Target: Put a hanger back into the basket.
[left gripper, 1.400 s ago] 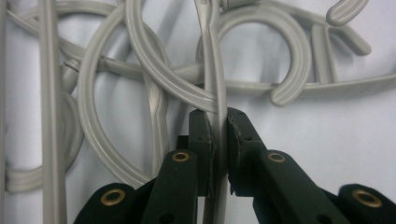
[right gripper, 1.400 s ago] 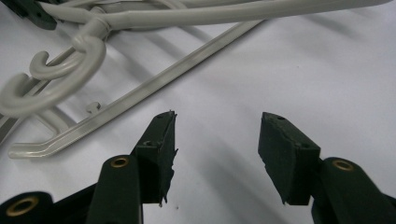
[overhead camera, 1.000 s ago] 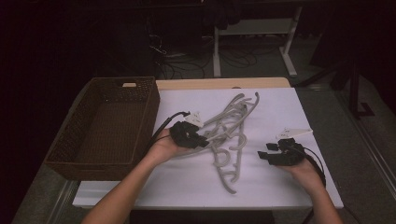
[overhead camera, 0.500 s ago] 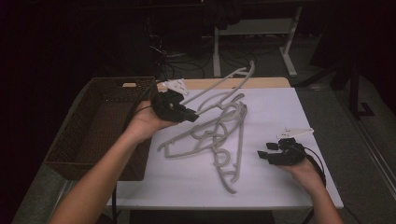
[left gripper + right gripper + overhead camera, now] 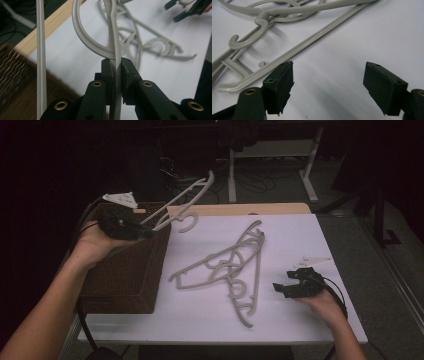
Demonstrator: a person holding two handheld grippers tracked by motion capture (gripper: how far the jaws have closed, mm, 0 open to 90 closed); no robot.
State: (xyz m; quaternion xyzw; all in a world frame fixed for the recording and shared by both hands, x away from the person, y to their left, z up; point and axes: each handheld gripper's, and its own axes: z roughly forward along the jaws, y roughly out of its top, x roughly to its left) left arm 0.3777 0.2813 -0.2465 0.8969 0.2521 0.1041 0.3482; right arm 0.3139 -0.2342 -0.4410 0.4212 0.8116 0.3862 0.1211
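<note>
Hangers are what I am handling: one grey plastic hanger [image 5: 182,205] is lifted off the table, clamped between the jaws of my left gripper [image 5: 145,232], which I hold up over the near right corner of the brown wicker basket [image 5: 125,280] at the left side of the table. In the left gripper view my two black jaws are pressed together on a thin bar of that hanger [image 5: 114,50], just below its curved hook, and another straight bar of it runs upright at the left. The remaining hangers [image 5: 235,270] lie in a loose tangled pile on the white tabletop [image 5: 300,240], near its middle, hooks and bars crossing each other. My right gripper [image 5: 280,289] rests low at the near right of the table, just right of the pile, its jaws spread wide apart with nothing between them; in the right gripper view the pile [image 5: 287,32] lies just beyond them, one long bar passing close to one jaw. I can read no brand, label or writing on the hangers, basket or grippers.
</note>
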